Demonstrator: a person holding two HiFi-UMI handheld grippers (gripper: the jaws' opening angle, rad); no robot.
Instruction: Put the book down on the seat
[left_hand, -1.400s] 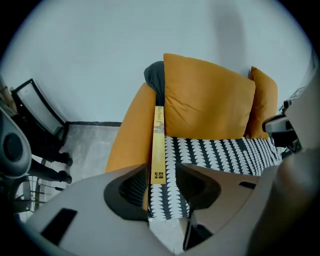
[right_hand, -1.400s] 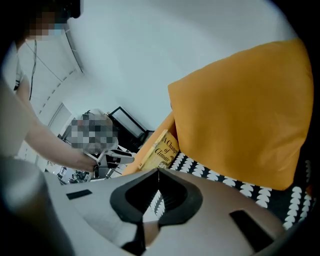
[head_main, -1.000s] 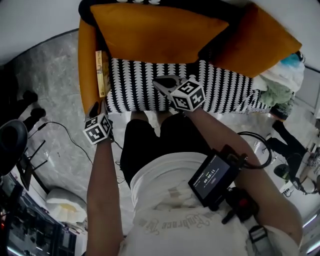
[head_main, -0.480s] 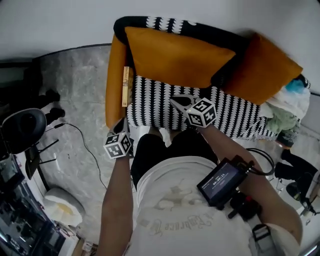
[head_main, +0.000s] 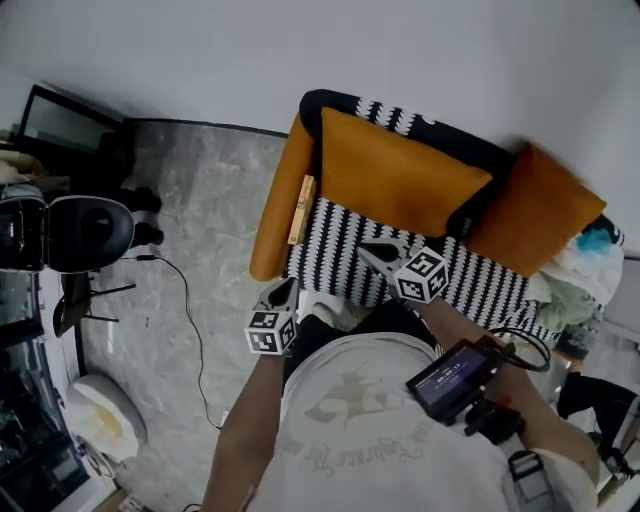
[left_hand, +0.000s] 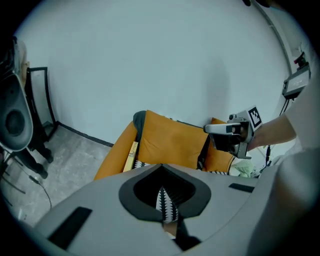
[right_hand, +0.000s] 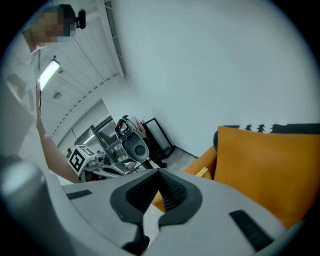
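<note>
At the seat (head_main: 340, 252) edge, book (head_main: 300, 208) against orange armrest (head_main: 272, 226).

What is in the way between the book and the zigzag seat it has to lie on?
Nothing visible. The book stands on edge against the orange armrest, directly beside the bare patterned seat. The orange back cushion leans behind, off that spot.
</note>
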